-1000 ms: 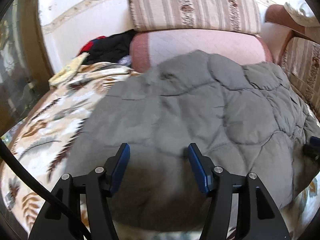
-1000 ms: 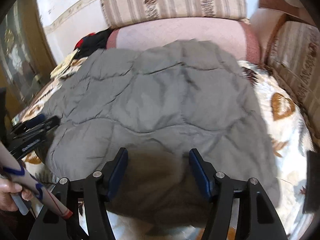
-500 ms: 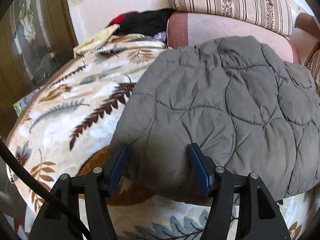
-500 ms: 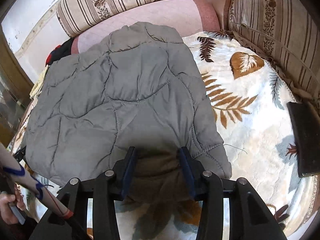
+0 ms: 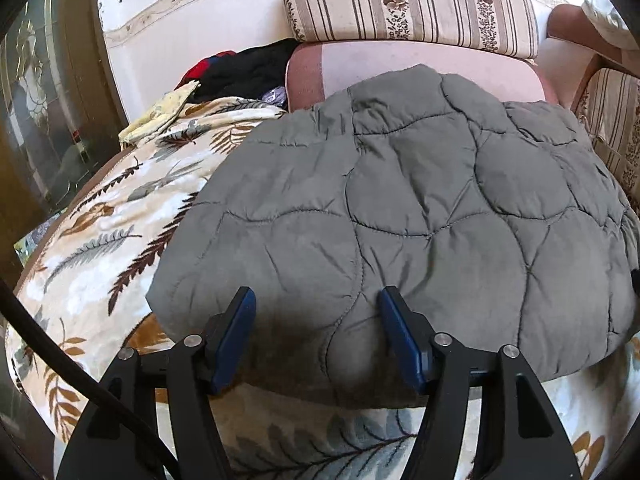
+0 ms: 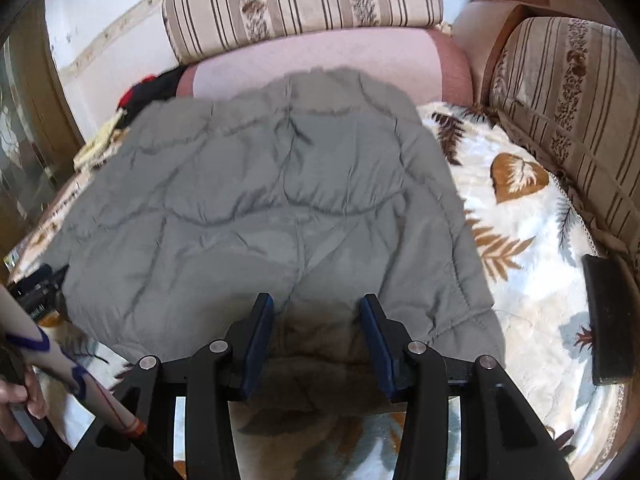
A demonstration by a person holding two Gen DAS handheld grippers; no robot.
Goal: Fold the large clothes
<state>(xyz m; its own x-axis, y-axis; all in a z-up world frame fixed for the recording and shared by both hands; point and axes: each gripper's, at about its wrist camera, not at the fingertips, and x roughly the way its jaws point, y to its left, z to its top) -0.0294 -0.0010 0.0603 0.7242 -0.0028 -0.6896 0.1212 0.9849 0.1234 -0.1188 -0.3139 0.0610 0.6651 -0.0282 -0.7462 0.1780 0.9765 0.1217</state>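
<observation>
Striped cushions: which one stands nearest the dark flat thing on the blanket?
The striped cushion on the right, beside the dark flat thing. The other striped cushion is at the back, above the grey quilted jacket.

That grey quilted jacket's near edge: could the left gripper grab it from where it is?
Probably yes: the left gripper stands open over the grey quilted jacket, its near hem between the jaws, nothing blocking.

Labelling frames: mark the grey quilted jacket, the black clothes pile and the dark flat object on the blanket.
grey quilted jacket (image 5: 420, 208): left wrist view, middle of quilted top.
black clothes pile (image 5: 248, 70): left wrist view, centre of black fabric.
dark flat object (image 6: 606, 316): right wrist view, its middle.
</observation>
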